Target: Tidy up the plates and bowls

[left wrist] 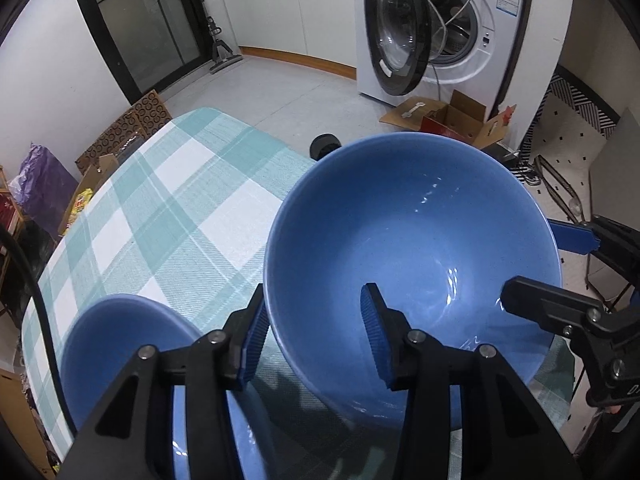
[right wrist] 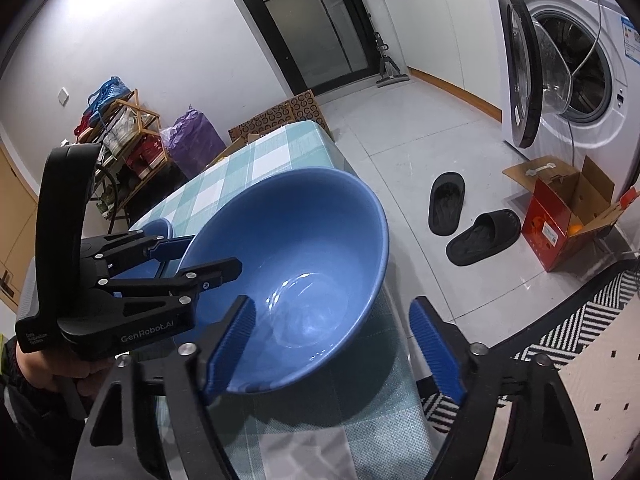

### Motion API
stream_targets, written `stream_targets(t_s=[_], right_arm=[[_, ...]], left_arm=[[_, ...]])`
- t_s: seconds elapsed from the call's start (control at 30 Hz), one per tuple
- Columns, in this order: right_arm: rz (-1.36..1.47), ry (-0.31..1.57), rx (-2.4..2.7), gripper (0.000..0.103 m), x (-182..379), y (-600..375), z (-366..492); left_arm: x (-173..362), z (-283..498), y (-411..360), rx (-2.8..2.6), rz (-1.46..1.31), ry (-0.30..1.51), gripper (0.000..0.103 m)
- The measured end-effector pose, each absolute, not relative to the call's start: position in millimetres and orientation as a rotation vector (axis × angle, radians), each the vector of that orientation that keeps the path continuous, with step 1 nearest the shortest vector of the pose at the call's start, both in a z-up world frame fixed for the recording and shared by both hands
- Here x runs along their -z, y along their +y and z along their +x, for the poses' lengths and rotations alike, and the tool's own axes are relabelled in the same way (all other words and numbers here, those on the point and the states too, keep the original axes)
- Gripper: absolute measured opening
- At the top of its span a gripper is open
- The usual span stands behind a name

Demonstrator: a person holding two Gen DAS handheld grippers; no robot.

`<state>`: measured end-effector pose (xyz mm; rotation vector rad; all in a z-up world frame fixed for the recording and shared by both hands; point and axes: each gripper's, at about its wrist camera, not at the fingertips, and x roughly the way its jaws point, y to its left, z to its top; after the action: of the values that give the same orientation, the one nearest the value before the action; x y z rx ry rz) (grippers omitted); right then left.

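Note:
A large blue bowl point(left wrist: 412, 248) is tilted above the checked table point(left wrist: 168, 208). My left gripper point(left wrist: 314, 336) is open and straddles the bowl's near rim, one finger inside and one outside, with gaps to the wall. My right gripper point(right wrist: 332, 344) is open and straddles the bowl point(right wrist: 296, 272) at its other rim; it also shows in the left wrist view point(left wrist: 556, 264). A smaller blue bowl point(left wrist: 120, 344) sits on the table below left, seen small in the right wrist view point(right wrist: 158, 228). Whether the pads touch the rim I cannot tell.
A washing machine point(right wrist: 568, 60) with its door open stands beyond the table. Two black slippers point(right wrist: 472, 216) and an open cardboard box point(right wrist: 560, 216) lie on the floor. A shoe rack point(right wrist: 120, 140) and purple bag point(right wrist: 196, 140) stand at the wall.

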<state>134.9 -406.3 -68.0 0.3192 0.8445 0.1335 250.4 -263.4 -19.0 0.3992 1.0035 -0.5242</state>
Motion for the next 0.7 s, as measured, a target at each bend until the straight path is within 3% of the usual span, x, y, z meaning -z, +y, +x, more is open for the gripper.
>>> stream_targets(t_s=[0.27,0.7], right_arm=[[0.302,0.832,-0.131,0.062,63.9,-404.4,131.9],[0.293,0.807,-0.107,0.052,61.1,-408.1,128.6]], left_arm=[[21.1,247.0,-266.1,0.528,0.397,1.003,0.044],[10.9,241.8,-263.5,0.526,0.373,0.962,0.041]])
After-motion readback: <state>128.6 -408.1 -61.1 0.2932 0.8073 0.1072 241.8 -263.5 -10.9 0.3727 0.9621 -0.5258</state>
